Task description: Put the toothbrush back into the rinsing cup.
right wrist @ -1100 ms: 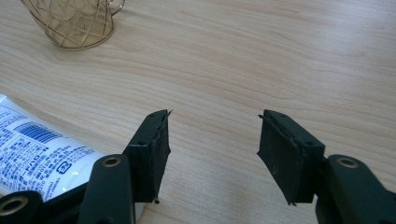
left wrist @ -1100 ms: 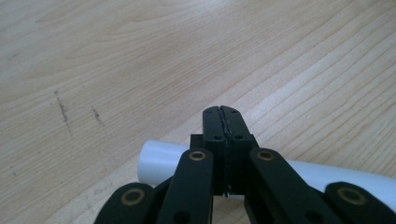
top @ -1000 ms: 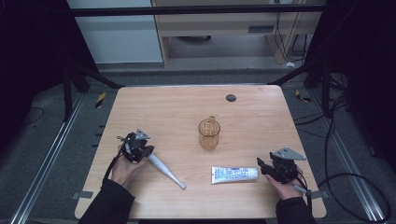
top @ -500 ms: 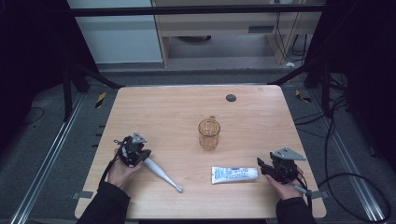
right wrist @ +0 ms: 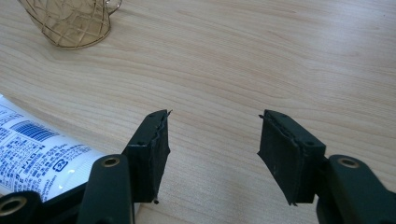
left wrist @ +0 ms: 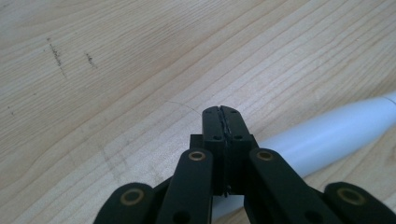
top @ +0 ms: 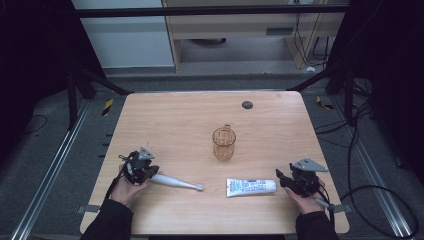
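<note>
Between the pressed-together left tool (top: 148, 172) and spread right tool (top: 280, 178): toothbrush (top: 177, 183), tube (top: 250, 187), seemingly wire cup (top: 223, 144).

This looks like a lab or test room set up for recording. A plain wooden worktop (top: 165, 120) stands alone on a grey floor, framed by black metal struts (top: 95, 82) and aluminium rails (top: 47, 175) at left and right. Loose cables (top: 360, 150) run over the floor at the right. Far behind stand a pale cabinet (top: 125, 35) and a wooden shelf unit (top: 235, 25), with dark surroundings on both sides.
</note>
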`<state>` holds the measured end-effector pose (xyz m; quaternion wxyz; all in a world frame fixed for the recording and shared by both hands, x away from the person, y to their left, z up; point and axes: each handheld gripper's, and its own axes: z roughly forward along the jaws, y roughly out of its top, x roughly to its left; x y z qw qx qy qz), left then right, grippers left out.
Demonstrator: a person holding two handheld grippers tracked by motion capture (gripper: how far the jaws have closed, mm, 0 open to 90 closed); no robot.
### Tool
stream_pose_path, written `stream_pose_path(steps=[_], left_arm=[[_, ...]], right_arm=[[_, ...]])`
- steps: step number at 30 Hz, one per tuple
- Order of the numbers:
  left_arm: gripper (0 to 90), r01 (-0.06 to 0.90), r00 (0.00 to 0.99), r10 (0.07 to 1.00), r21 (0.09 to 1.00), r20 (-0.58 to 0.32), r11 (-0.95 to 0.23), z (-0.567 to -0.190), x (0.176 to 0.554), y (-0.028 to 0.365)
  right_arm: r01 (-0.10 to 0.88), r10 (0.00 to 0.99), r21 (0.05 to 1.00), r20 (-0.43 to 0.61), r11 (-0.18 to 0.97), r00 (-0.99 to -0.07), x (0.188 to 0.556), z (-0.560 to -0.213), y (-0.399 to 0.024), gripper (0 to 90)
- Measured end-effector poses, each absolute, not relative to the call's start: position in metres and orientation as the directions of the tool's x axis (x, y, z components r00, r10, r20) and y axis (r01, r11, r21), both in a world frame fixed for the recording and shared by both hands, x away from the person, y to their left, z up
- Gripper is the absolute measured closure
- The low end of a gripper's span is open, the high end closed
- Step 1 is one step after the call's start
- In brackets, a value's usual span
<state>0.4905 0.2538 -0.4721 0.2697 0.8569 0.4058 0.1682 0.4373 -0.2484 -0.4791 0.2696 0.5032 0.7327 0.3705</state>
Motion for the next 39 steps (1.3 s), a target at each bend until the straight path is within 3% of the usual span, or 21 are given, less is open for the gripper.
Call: stream_pose_path(steps=[21, 39], left_arm=[[89.6, 0.605, 0.62, 0.783, 0.602, 0.055, -0.521, -0.472, 0.47, 0.26], [89.6, 0.616, 0.59, 0.806, 0.62, 0.047, -0.486, -0.474, 0.496, 0.238]], right_arm=[[0.538, 0.938, 0.815, -0.021, 0.217, -0.347, 0.437, -0.479, -0.248, 42.0], [0.541, 0.938, 0.813, -0.016, 0.215, -0.347, 0.438, -0.479, -0.248, 42.3]])
